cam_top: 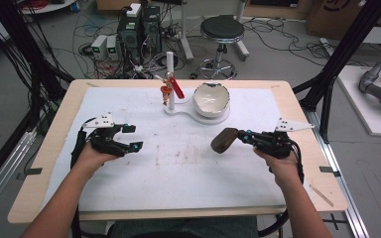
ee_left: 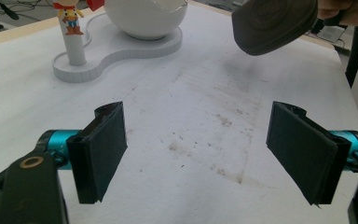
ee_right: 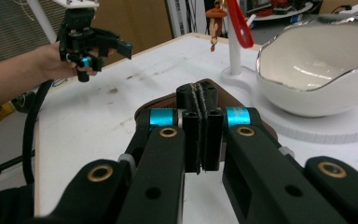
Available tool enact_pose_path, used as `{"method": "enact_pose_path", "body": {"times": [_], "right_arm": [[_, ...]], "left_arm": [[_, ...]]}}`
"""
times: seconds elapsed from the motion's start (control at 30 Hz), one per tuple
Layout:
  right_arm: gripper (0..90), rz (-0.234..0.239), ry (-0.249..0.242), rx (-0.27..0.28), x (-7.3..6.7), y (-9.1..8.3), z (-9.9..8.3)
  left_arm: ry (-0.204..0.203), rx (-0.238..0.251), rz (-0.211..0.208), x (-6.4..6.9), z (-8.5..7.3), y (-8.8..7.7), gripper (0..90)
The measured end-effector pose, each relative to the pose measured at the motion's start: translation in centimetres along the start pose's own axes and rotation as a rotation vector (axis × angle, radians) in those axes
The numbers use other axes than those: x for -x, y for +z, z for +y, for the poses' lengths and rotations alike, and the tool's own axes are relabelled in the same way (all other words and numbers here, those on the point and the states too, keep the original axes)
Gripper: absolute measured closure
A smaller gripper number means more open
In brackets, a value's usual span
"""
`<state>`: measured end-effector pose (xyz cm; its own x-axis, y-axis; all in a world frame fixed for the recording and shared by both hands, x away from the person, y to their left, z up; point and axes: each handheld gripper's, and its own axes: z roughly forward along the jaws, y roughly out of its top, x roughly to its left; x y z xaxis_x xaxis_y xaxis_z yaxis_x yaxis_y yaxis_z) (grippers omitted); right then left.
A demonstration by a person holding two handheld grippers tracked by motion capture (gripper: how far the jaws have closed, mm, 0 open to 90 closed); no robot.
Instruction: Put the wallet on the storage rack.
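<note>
Counting one pouch [cam_top: 223, 140], one bowl [cam_top: 210, 99]

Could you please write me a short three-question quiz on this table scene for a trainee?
1. True or false: the right gripper is shut on the brown pad.
2. Where does the white bowl rest? A) bare on the table B) on the white stand C) between the left gripper's jaws
3. How do the jaws of the left gripper stand?

Key:
1. True; it holds the pad clear above the white mat.
2. B, beside the stand's upright post.
3. Wide apart, nothing between them.
</note>
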<state>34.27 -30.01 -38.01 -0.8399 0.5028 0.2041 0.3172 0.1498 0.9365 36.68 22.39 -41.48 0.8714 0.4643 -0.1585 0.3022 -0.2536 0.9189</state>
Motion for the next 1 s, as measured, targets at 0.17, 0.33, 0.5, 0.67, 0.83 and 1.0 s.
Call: {"method": "enact_pose_path", "body": {"times": [0.17,0.33,0.5,0.67,0.83,1.0], "right_arm": [[90.0,-0.007,-0.01,0.026,0.4,0.5,1.3],[90.0,-0.01,-0.012,0.037,0.7,0.9,2.4],[90.0,-0.013,-0.015,0.063,1.2,1.5,3.7],[90.0,-0.021,-0.029,0.064,1.7,1.9,4.7],[90.0,-0.025,-0.037,0.051,2.2,2.2,5.8],[90.0,-0.03,-0.045,0.046,2.6,2.6,6.8]], "left_arm": [[-0.001,0.0,-0.001,0.0,0.0,0.0,20.0],[-0.003,0.005,0.002,0.0,0.0,-0.1,20.0],[0.003,0.005,0.003,0.0,0.0,-0.2,20.0],[0.006,0.005,0.004,0.0,0.0,-0.2,20.0],[0.005,0.003,0.004,0.0,0.0,-0.1,20.0],[0.004,0.003,0.007,0.0,0.0,-0.2,20.0]]}}
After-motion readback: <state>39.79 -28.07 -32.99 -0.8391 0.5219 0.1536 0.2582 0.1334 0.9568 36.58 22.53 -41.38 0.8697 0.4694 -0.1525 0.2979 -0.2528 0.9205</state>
